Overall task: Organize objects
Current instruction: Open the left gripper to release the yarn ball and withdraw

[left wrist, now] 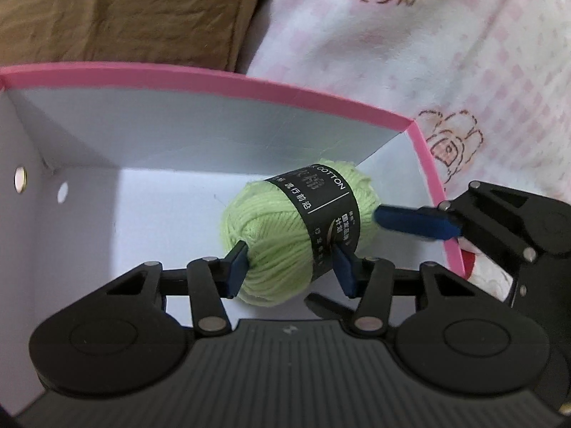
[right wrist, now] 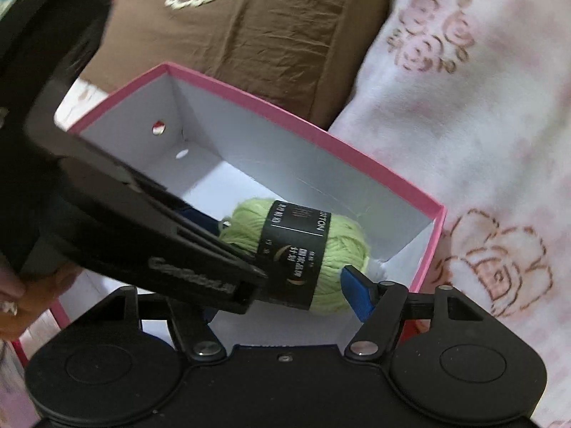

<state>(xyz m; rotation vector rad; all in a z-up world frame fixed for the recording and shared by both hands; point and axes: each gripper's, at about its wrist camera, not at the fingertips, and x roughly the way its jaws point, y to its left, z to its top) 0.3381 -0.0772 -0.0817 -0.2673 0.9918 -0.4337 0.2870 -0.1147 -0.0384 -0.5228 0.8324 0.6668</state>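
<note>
"COTTON" on yarn ball's black label (left wrist: 323, 214)

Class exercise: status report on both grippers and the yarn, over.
Left hand-held gripper shut on green yarn ball inside pink-rimmed box. Right hand-held gripper open beside it. Nothing in the way.

looks like a home bedroom, pink-and-white fleece blanket (left wrist: 410, 71) with rose print, brown quilted bedding (right wrist: 278, 32) with embroidery, pink-rimmed cardboard box (left wrist: 249, 83) sitting on the bed

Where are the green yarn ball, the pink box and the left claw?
green yarn ball (left wrist: 264, 221): left wrist view, on the bare yarn left of its black label.
pink box (left wrist: 249, 87): left wrist view, on its far rim.
left claw (left wrist: 291, 267): left wrist view, midway between its fingertips.
</note>
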